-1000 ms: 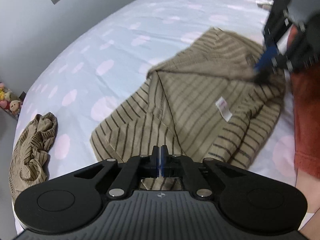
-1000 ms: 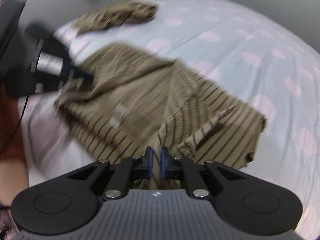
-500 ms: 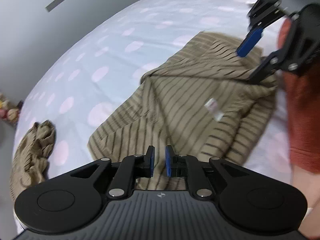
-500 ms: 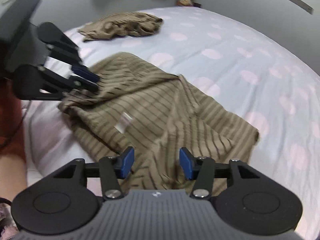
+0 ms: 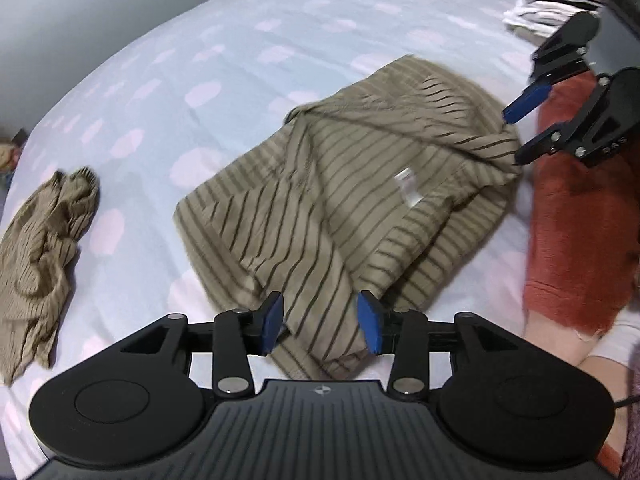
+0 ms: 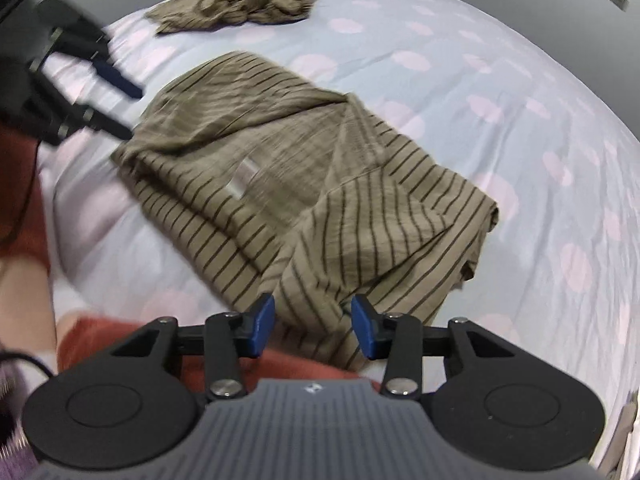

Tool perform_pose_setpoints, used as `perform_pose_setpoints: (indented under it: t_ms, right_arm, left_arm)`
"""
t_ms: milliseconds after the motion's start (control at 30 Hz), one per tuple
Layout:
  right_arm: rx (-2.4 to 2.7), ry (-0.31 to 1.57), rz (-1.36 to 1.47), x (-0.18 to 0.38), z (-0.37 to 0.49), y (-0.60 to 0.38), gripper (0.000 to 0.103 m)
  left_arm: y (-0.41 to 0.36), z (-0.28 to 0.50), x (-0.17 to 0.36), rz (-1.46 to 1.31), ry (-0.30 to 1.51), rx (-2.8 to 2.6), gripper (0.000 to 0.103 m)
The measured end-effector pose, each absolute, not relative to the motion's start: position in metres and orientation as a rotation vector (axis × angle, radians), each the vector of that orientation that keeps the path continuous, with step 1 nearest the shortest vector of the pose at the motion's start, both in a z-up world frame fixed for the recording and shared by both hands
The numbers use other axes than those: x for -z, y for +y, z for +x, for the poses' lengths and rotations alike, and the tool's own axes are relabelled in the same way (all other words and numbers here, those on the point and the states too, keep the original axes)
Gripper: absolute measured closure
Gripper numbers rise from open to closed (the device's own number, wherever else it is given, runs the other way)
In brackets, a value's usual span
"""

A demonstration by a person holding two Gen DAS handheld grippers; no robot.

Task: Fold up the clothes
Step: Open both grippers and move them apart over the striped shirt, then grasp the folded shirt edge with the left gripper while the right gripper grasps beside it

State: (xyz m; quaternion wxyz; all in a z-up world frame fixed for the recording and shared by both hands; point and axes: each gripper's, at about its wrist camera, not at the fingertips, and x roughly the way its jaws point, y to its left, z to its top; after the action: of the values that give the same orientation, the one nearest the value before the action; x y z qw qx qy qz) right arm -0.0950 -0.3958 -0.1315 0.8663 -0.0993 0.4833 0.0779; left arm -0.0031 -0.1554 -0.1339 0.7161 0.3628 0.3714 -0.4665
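A: Where is the striped garment (image 5: 336, 184) now?

B: It lies on the bed (image 5: 168, 80), in the middle of the left wrist view, partly folded, with one layer turned over another. Its near edge is just in front of the left gripper (image 5: 320, 322), at 6 o'clock.

A: Do the grippers hold it?

B: No. The jaws of the left gripper are opening; cloth shows behind the gap, but the pads do not press on it. The right gripper (image 6: 313, 326) has its jaws partly apart and closing a little, and its pads do not touch the cloth either. In the left view this gripper appears at 2 o'clock, just beside the far corner of the garment.

A: What can go wrong from here?

B: I think the fold is loose. The top layer is wrinkled and not squared, so it may slide open if a gripper brushes it when it leaves. Also, a next pinch can take only one layer and pull the fold apart.

A: Anything else near?

B: A second crumpled garment (image 5: 40, 240) lies at 9 o'clock, well apart. A red cloth (image 5: 572, 220) is at 3 o'clock.

A: Any writing?

B: Only a small white tag (image 5: 408, 186) on the garment; its text is too small to read.
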Motion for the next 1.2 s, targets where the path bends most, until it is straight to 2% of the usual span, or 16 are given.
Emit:
perform_pose_setpoints:
  t_ms: [133,267,333,400,500,800,967,1000,1067,1100,1133,1167,1200]
  right_arm:
    - [-0.143,0.999,-0.222,0.131,-0.094,-0.383,0.058]
    - [-0.117,1.019,-0.336,0.143,-0.090,-0.368,0.061]
    - [-0.121,1.049,-0.397,0.151,-0.088,-0.364,0.077]
    - [-0.129,1.089,-0.455,0.160,-0.087,-0.360,0.084]
    - [-0.154,1.147,-0.460,0.165,-0.081,-0.362,0.085]
    - [-0.182,1.269,-0.272,0.177,-0.061,-0.391,0.082]
    - [-0.172,1.235,-0.189,0.168,-0.069,-0.405,0.081]
    - [-0.166,1.206,-0.158,0.164,-0.072,-0.410,0.080]
    - [-0.176,1.103,-0.097,0.149,-0.086,-0.420,0.063]
    - [-0.186,1.030,-0.068,0.140,-0.095,-0.424,0.049]
    - [-0.192,0.966,-0.043,0.132,-0.103,-0.429,0.042]
    - [-0.184,0.909,-0.006,0.126,-0.108,-0.434,0.040]
    - [-0.172,0.854,0.035,0.120,-0.114,-0.440,0.039]
  left_arm:
    - [-0.158,-0.003,0.137,0.738,0.867,1.017,0.067]
    - [-0.174,-0.013,0.153,0.882,0.858,0.961,0.070]
    - [-0.179,-0.015,0.164,0.960,0.885,0.933,0.076]
    - [-0.181,-0.014,0.173,1.010,0.929,0.930,0.086]
    - [-0.183,-0.009,0.185,1.076,0.970,0.904,0.092]
    - [-0.176,0.004,0.198,1.081,1.045,0.875,0.092]
    - [-0.165,0.006,0.187,1.017,1.034,0.878,0.089]
    - [-0.160,0.006,0.181,0.978,1.019,0.886,0.087]
    - [-0.149,0.007,0.167,0.894,0.985,0.903,0.076]
    - [-0.143,0.009,0.158,0.834,0.967,0.922,0.072]
    - [-0.136,0.011,0.150,0.771,0.949,0.943,0.063]
    - [-0.132,0.012,0.142,0.714,0.934,0.956,0.055]
    - [-0.127,0.016,0.135,0.648,0.920,0.959,0.054]
